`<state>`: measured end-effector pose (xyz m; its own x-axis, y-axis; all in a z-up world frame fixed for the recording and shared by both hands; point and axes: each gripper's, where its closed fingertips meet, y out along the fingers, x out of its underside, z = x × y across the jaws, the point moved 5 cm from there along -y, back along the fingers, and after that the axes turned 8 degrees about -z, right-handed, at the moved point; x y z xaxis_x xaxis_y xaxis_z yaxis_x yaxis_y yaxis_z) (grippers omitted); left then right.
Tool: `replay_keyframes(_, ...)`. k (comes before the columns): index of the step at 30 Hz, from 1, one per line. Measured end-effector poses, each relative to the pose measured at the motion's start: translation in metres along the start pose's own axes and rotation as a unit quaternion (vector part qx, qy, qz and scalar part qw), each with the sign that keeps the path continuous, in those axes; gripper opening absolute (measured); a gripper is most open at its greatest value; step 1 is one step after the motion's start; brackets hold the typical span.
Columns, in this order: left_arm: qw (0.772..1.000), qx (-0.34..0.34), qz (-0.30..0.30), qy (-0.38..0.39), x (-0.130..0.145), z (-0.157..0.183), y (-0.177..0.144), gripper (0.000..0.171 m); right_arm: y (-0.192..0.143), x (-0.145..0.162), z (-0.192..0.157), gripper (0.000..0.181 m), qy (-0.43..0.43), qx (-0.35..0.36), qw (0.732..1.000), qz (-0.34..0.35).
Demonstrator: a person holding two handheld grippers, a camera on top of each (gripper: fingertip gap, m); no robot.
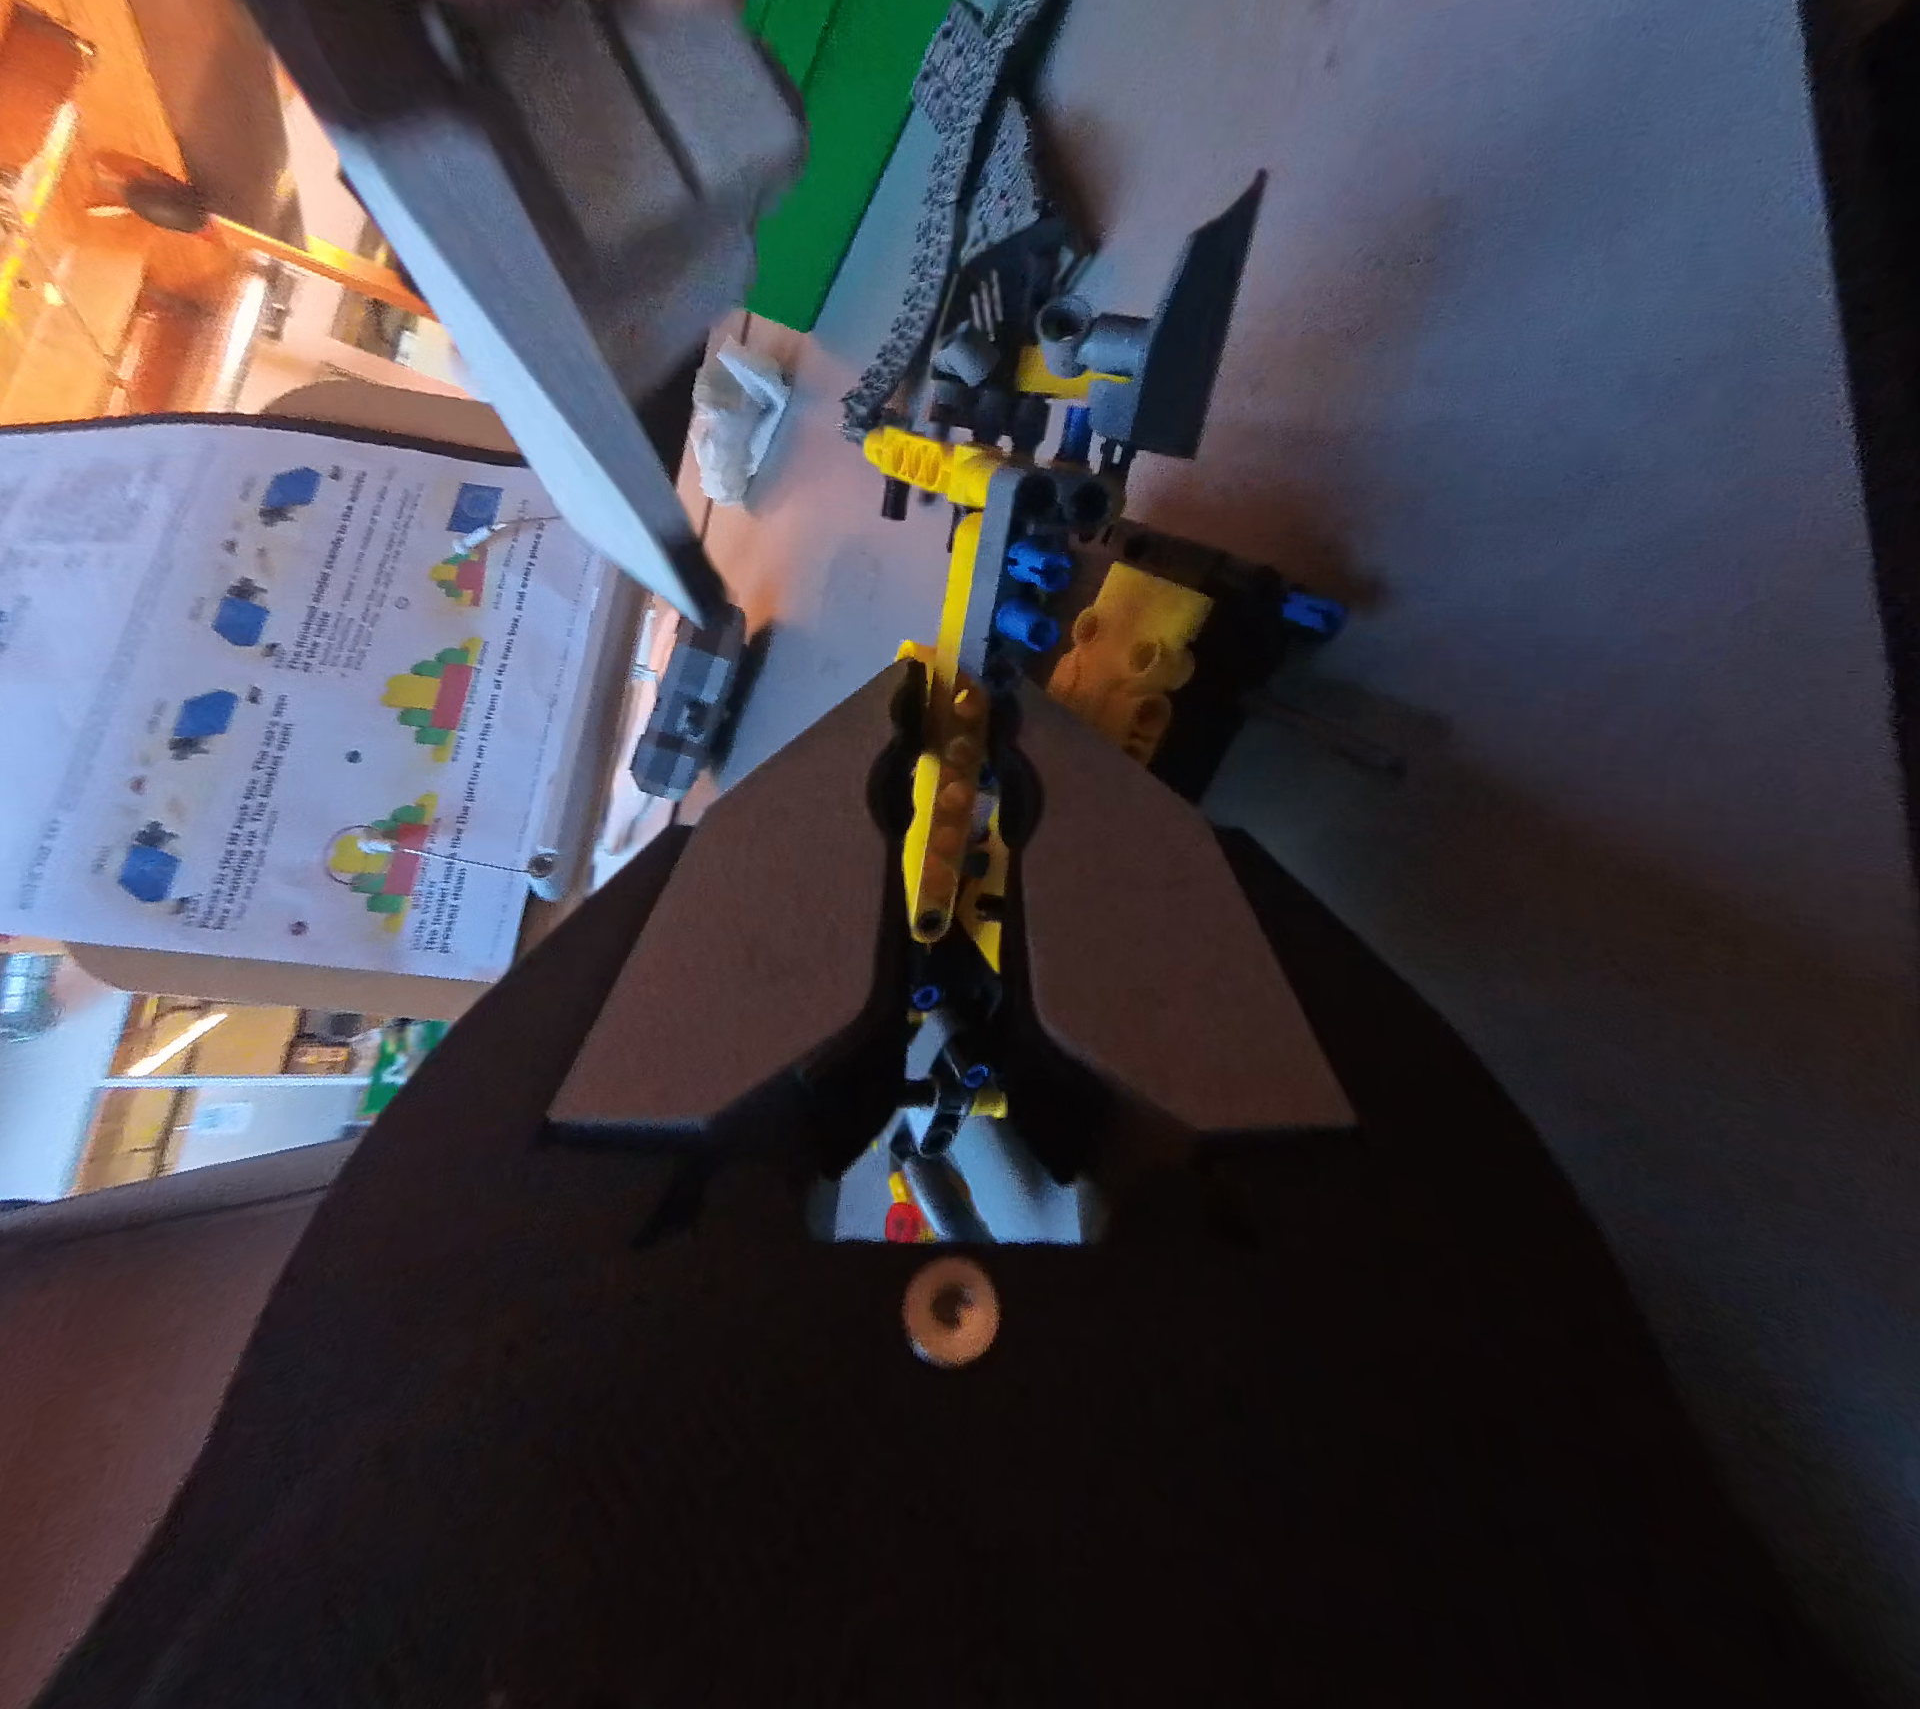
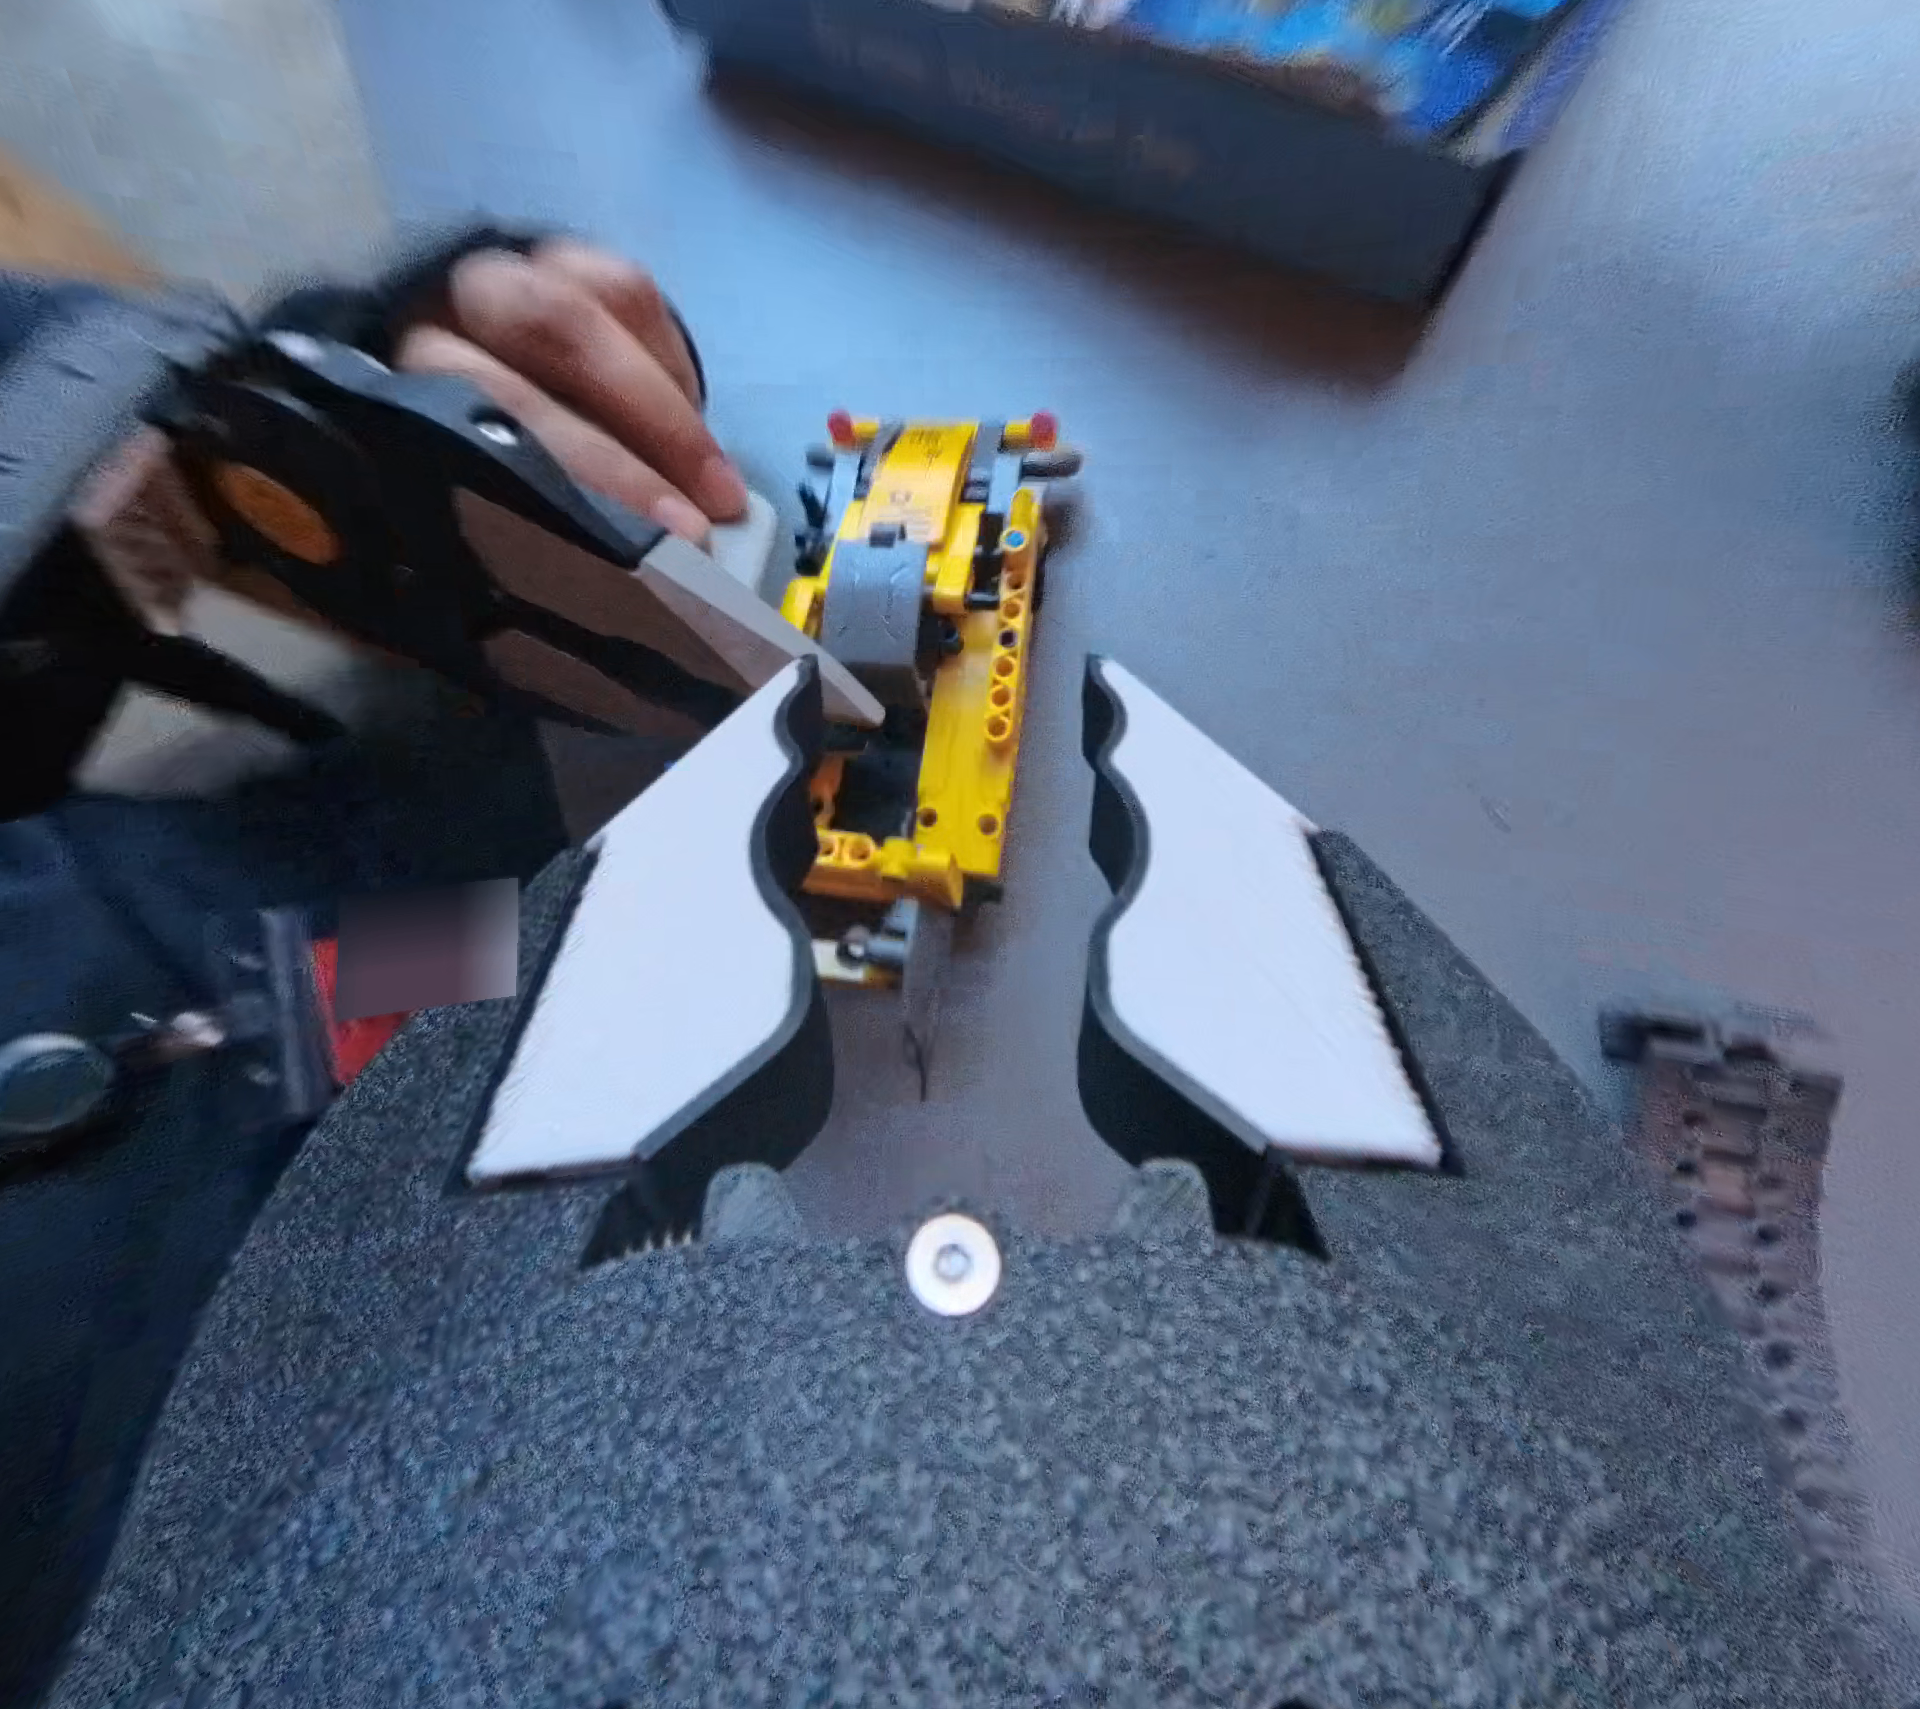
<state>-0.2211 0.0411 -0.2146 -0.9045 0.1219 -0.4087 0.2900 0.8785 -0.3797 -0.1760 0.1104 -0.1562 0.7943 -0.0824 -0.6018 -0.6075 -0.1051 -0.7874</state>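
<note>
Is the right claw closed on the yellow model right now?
No. In the right wrist view the right claw stands open, its fingers apart on either side of the yellow brick model on the table.

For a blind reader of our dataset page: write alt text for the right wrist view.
The right hand-held gripper hangs open over a yellow brick-built vehicle on a grey table. From the left, the left hand-held gripper, held in a person's hand, reaches the vehicle's side. An open cardboard box sits behind, blurred.
</note>
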Motion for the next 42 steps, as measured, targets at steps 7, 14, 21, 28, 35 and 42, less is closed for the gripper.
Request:
replay_keyframes(7,0.998,-0.058,-0.015,0.015,0.003,-0.004,-0.011,0.005,0.032,-0.009,-0.001,0.029,-0.101,0.064,0.989,-0.084)
replay_keyframes(14,0.953,-0.012,0.08,-0.291,0.015,-0.055,-0.028,0.006,-0.04,0.017,0.05,0.025,0.053,0.122,0.986,0.1)
replay_keyframes(21,0.841,0.129,0.144,-0.505,0.04,-0.073,-0.02,0.005,0.001,0.031,-0.024,0.027,-0.03,0.062,0.987,0.147)
replay_keyframes(28,0.779,0.15,0.126,-0.596,0.045,-0.066,-0.005,0.005,0.046,0.006,-0.038,0.05,0.053,0.098,0.982,0.155)
replay_keyframes(35,0.775,0.182,0.1,-0.596,0.048,-0.058,-0.004,0.005,0.06,0.009,-0.019,0.05,0.062,0.149,0.979,0.126)
replay_keyframes(42,0.765,0.186,0.116,-0.605,0.058,-0.062,-0.013,0.008,0.053,0.017,-0.013,0.033,0.047,0.155,0.977,0.141)
